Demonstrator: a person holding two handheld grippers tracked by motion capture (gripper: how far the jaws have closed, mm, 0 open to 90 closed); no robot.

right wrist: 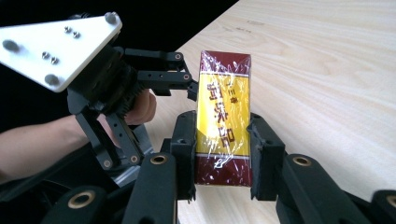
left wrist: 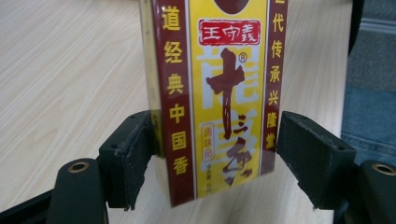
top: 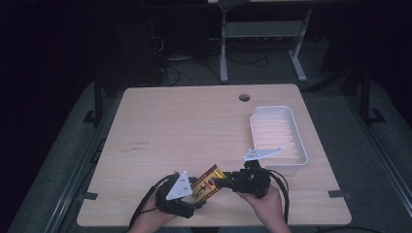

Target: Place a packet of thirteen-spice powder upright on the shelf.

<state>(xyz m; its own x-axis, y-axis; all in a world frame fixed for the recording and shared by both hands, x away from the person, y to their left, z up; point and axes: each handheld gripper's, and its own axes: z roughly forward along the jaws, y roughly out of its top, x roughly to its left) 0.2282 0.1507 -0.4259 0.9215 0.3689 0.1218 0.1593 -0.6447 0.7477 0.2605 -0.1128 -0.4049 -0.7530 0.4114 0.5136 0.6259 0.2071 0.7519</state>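
The yellow and dark red seasoning box [right wrist: 223,119] is up off the counter [top: 194,121] near its front edge, pinched at both ends. Right tongs [right wrist: 223,154] are clamped on its sides; left tongs [left wrist: 219,154] grip the other end. White tray [top: 297,141] sits off to the right, apart.

White ribbed tray [top: 298,141] at table [top: 184,126] right edge; round cable hole [top: 244,97] near far edge.
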